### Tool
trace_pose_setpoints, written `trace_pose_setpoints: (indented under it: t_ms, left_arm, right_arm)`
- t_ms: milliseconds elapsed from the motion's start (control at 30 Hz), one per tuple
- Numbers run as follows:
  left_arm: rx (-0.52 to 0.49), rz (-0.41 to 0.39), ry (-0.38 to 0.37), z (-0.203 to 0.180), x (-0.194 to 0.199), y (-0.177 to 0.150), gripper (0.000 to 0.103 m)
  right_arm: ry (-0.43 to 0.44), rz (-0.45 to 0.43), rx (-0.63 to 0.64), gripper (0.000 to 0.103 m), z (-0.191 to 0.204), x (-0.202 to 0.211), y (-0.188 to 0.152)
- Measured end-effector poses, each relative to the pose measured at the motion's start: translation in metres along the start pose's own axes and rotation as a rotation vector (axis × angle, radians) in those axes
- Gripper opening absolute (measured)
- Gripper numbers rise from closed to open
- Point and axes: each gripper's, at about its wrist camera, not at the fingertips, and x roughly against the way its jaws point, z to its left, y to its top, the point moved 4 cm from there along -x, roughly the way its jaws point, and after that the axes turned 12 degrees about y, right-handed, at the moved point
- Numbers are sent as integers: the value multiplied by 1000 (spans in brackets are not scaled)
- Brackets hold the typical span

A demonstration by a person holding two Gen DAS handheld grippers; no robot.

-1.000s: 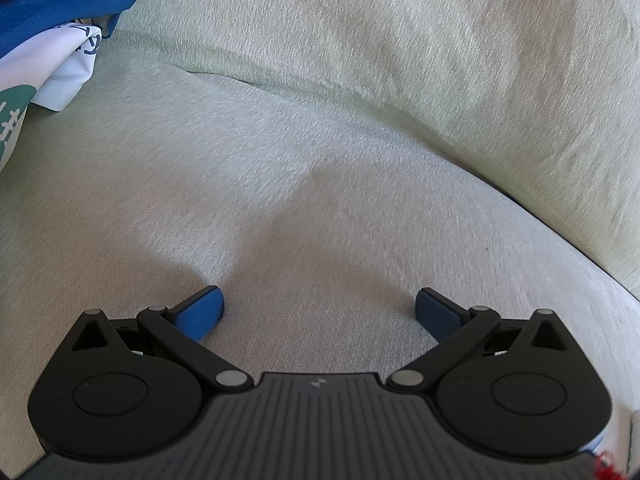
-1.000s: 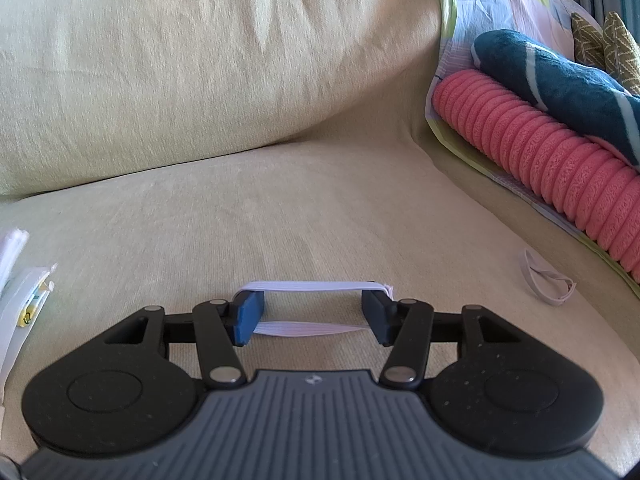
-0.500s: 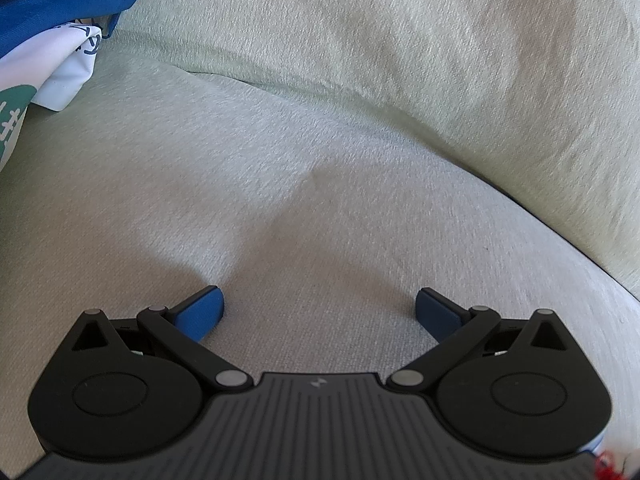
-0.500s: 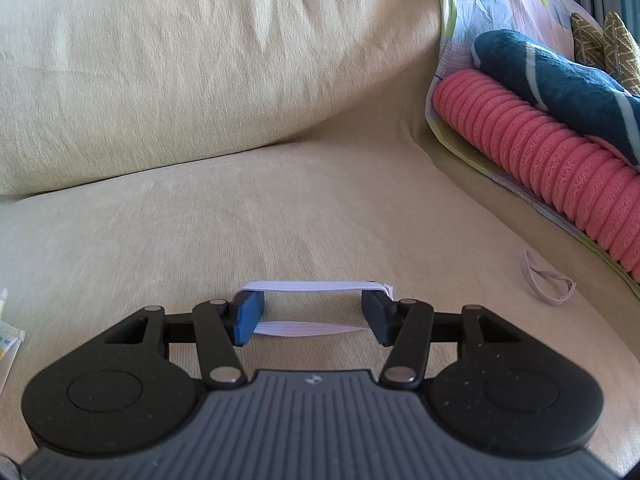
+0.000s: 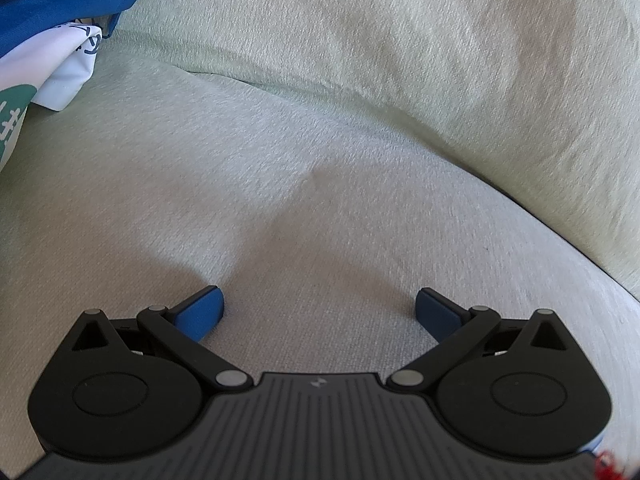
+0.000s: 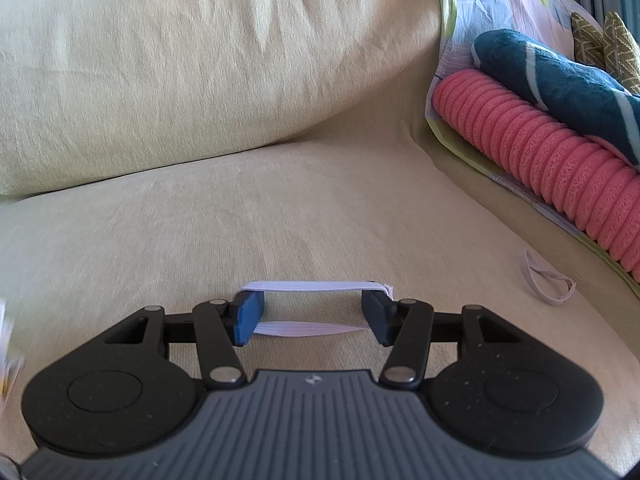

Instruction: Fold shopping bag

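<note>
The shopping bag (image 5: 60, 12), blue over white with green print, lies crumpled at the top left of the left wrist view, far from my left gripper (image 5: 318, 300). That gripper hangs open over the bare sofa seat (image 5: 320, 184) with nothing between its blue pads. My right gripper (image 6: 312, 310) stands half open with a white elastic band (image 6: 312, 286) stretched around the outside of both fingers; nothing is pinched between the pads. A blurred white edge (image 6: 6, 360) shows at the far left of the right wrist view; I cannot tell whether it is the bag.
A second loose elastic band (image 6: 544, 276) lies on the seat to the right. Beyond it a pink ribbed roll (image 6: 540, 148) and a teal cushion (image 6: 560, 76) rest against the sofa arm. The pale back cushion (image 6: 160, 60) rises behind.
Both grippers have stayed put. The white edge at the far left of the right wrist view has shifted and now shows blurred.
</note>
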Motion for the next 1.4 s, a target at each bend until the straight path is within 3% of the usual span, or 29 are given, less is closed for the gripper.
trace_pose_setpoints:
  t_ms: [1400]
  left_arm:
    - [4,1,-1,-2,-3,1,103]
  right_arm:
    - [-1,1,1,51,0,-3,5]
